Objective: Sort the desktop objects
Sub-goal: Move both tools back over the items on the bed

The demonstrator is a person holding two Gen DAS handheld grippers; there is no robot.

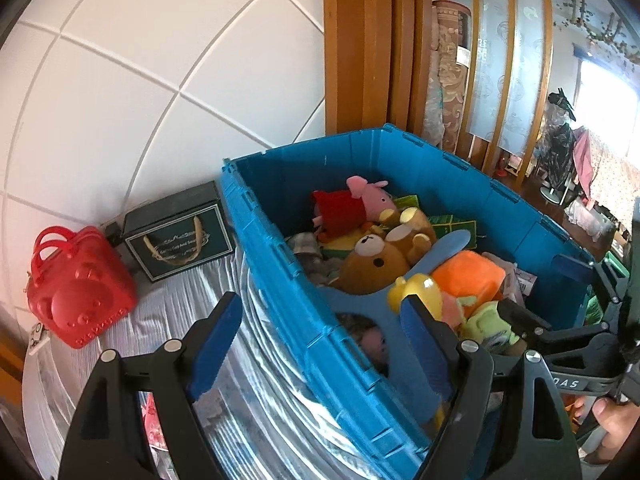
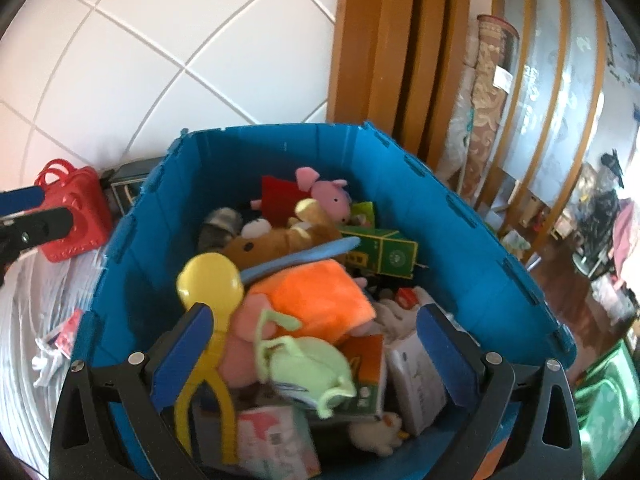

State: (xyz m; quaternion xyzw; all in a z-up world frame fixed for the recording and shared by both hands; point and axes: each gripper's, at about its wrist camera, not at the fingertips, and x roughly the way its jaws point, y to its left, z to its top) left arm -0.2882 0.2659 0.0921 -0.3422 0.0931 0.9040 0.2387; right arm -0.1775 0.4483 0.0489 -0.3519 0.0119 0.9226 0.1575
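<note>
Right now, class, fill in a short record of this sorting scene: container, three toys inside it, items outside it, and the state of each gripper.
container: blue crate, open-topped, piled with toys
toys inside: pink pig plush; brown bear plush; orange plush
outside, by the tiled wall: red bear-faced bag; dark gift box
left gripper: open, straddling the crate's near wall, holding nothing
right gripper: open above the toy pile, gripping nothing

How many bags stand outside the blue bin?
2: a red bag by the tiled wall, and a dark gift bag between it and the bin. Others may be hidden behind the bin.
</note>
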